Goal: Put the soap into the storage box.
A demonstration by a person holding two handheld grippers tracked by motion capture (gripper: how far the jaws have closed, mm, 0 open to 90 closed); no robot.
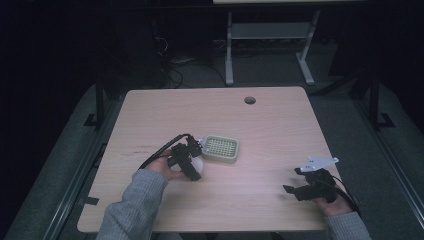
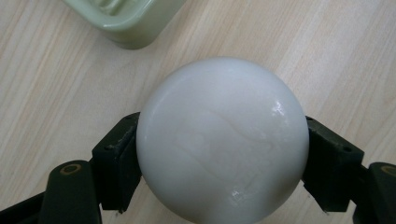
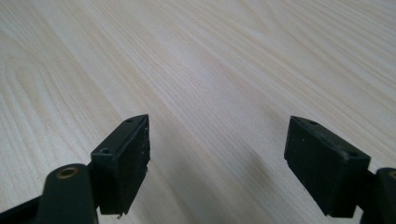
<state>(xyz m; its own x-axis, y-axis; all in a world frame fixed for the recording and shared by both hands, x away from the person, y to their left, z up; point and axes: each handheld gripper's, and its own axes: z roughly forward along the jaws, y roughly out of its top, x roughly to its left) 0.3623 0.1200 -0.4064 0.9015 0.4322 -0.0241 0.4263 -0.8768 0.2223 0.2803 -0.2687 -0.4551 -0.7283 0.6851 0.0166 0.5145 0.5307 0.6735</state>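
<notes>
Jaws of the left gripper [image 2: 219, 163] pinch a white ball [image 2: 222, 140] from both sides, pads touching its widest part, spread about as wide as the ball itself. Jaws of the right gripper [image 3: 217, 158] stand wide apart w/ nothing between them, just bare table [image 3: 210, 70] underneath.

Nearest in the left gripper view: the ball, smooth and glossy, sitting between the pads above the wood. Just beyond it, top left, a corner of the pale green tray [image 2: 126, 23]. Can't tell from that view whether the ball rests on the table or is lifted a bit.

High view: left gripper [image 1: 189, 162] sits at the near-left corner of the green tray [image 1: 220, 149], which has a perforated top (looks like a soap dish or drainer). Ball [image 1: 197, 165] shows as a pale patch under the gripper, right beside the tray. Right gripper [image 1: 305, 182] is well apart, near the table's right edge, idle.

Risks, as a judgement: the ball is round and slick, and the pads meet it on small contact patches, so it could squirt out fwd or downward if the squeeze goes off-centre or eases. Once free it'd roll, poss. off the table. If it's headed for the tray, dropping it on the rim instead of the middle would send it rolling too.
</notes>
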